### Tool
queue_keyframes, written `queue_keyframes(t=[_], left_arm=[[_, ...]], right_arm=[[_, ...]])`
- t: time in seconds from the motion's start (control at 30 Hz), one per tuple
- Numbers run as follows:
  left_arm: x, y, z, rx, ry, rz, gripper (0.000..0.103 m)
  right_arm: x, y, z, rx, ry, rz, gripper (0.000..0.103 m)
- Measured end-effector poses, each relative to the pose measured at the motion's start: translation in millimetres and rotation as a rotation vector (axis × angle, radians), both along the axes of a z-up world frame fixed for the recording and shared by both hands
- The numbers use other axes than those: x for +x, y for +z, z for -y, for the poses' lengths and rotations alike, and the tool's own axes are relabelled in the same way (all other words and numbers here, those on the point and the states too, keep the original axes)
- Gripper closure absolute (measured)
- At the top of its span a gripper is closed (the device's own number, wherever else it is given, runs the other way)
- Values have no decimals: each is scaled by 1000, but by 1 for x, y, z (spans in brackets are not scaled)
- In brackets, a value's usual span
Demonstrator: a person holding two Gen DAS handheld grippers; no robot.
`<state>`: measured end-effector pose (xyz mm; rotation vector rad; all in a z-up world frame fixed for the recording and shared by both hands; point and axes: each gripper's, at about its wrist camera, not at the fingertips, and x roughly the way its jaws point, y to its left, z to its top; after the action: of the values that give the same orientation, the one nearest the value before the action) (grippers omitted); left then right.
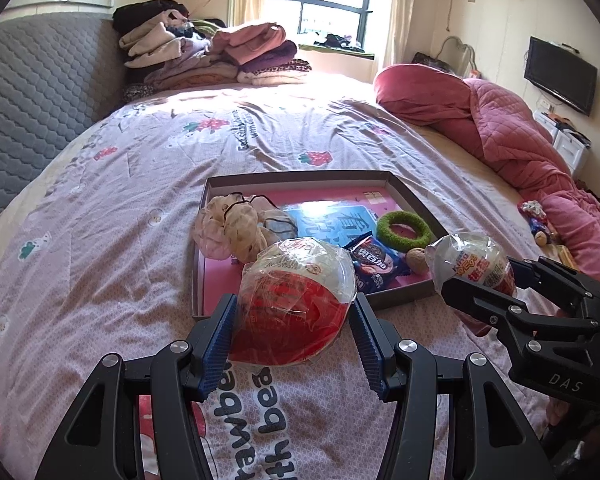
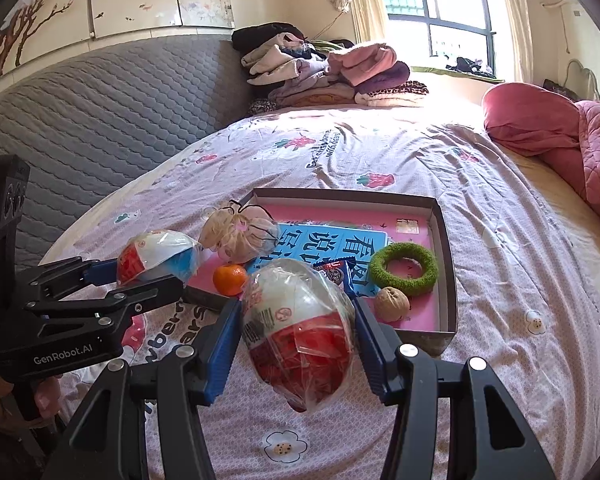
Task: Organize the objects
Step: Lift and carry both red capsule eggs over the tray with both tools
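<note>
Risk: crinkly wrap is making either egg liable to slip before reaching the tray [image 1: 414, 200] (already crowded).

Left gripper [image 1: 292, 326] is clamping a wrapped toy egg [image 1: 296, 300], jaws fairly wide, above the bedspread [image 1: 140, 200].

Right gripper [image 2: 296, 330] is clamping a second egg [image 2: 300, 332], near the tray's front wall.

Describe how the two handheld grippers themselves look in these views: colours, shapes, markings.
Both are black linkage frames with silver round pivot bolts and two fingers lined with ribbed blue pads. The left gripper has white "GenRobot.AI" lettering on its side, seen from the right wrist view. The right gripper shows white "DAS" lettering on its body, seen from the left wrist view. Each carries a black boxy camera block behind. No cables or sleeves show clearly.
</note>
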<state>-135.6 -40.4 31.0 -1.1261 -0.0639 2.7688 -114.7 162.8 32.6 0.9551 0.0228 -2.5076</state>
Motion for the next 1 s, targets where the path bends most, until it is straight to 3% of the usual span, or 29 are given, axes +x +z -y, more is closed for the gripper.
queue_keyframes(t=[1.0], left_arm=[[-63, 20, -5, 25, -19, -55, 45]], right_arm=[[-43, 47, -21, -24, -63, -155, 48]])
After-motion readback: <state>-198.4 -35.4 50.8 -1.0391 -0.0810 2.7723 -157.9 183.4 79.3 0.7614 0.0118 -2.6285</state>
